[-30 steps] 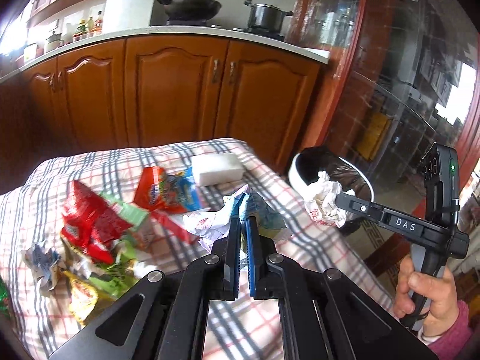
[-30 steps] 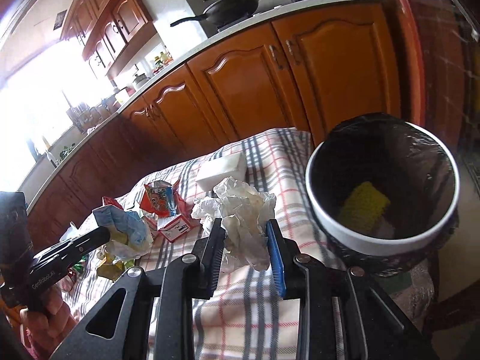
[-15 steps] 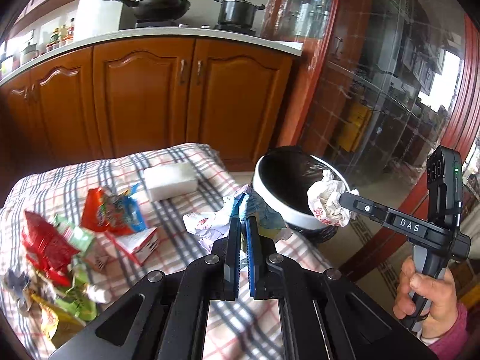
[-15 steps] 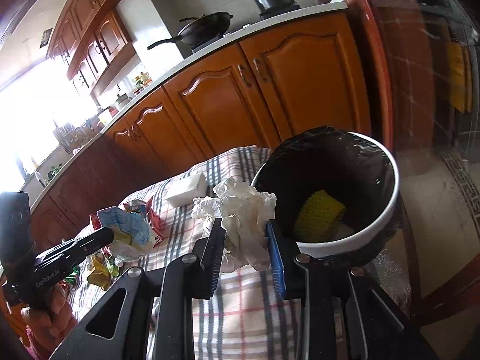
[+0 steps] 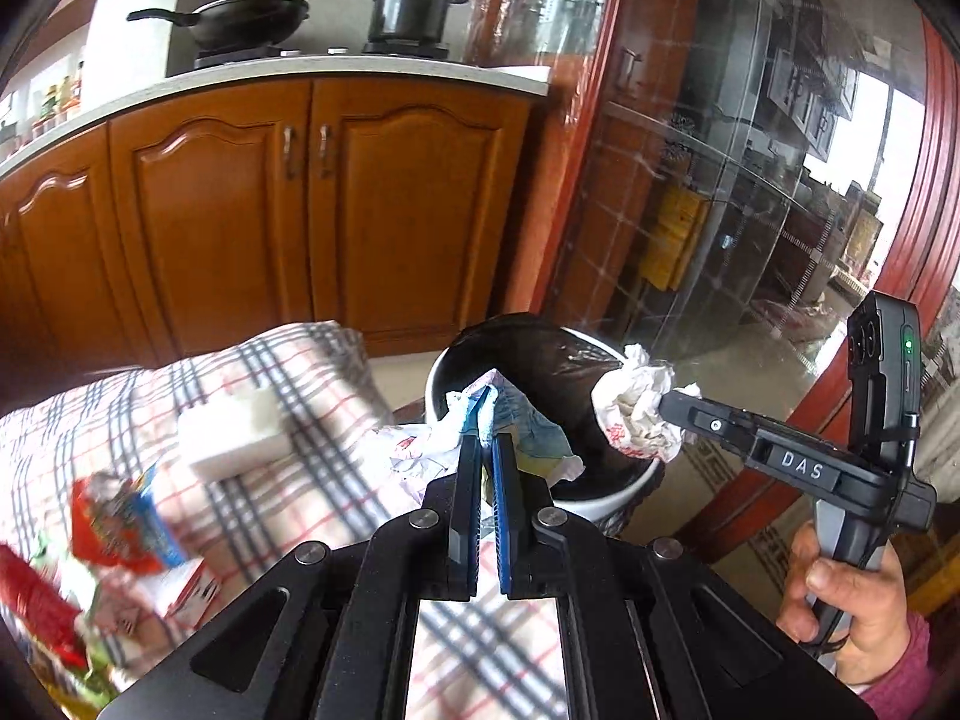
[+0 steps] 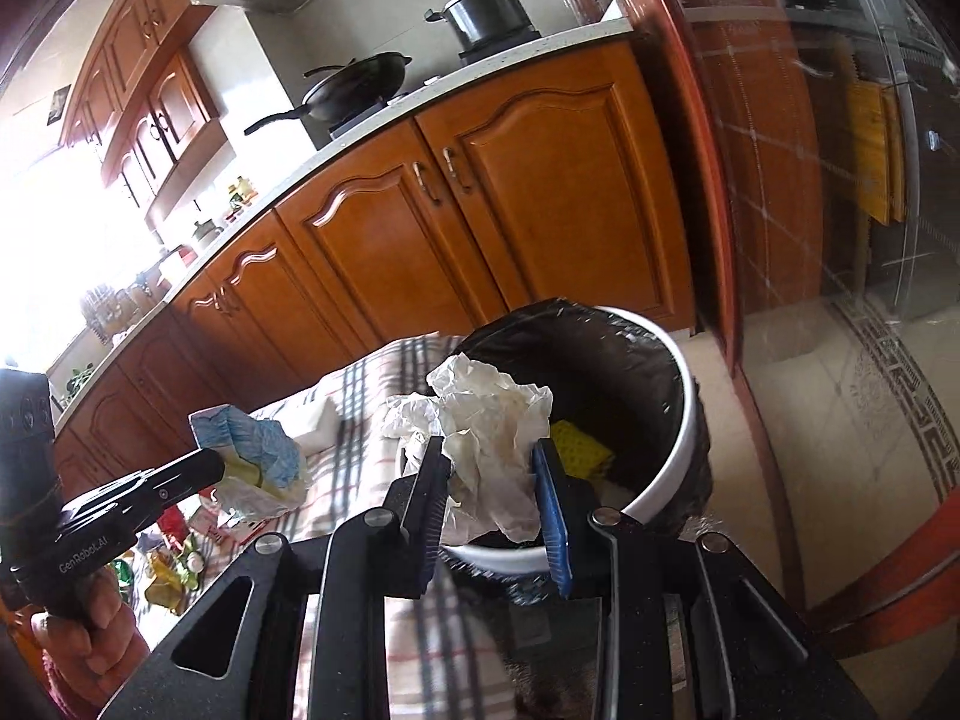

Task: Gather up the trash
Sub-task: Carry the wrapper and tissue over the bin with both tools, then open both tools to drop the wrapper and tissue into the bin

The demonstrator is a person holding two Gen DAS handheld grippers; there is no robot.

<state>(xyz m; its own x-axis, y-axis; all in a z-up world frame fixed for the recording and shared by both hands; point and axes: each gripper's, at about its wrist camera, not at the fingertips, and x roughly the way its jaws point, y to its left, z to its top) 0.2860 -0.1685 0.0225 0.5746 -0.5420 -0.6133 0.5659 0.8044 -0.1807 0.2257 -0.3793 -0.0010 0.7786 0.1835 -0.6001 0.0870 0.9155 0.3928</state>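
Note:
My left gripper (image 5: 486,450) is shut on a crumpled blue and white wrapper (image 5: 516,420), held at the near rim of the white trash bin (image 5: 600,495) lined with a black bag. In the right wrist view the left gripper (image 6: 210,462) holds that wrapper (image 6: 258,456) over the table. My right gripper (image 6: 489,468) is shut on a crumpled white paper ball (image 6: 480,414), held over the bin (image 6: 672,450). It shows in the left wrist view (image 5: 663,402) with the paper (image 5: 636,414) above the bin's opening. A yellow item (image 6: 579,450) lies inside the bin.
The table has a plaid cloth (image 5: 336,372). On it lie a white sponge block (image 5: 234,432), an orange and blue snack pack (image 5: 120,528), a small carton (image 5: 186,594) and several wrappers at the left edge. Wooden cabinets (image 5: 300,210) stand behind; a glass door (image 5: 750,180) is at right.
Both grippers have moved right toward the bin with their trash. The paper ball now hangs over the bin's opening and the wrapper reaches its near rim.

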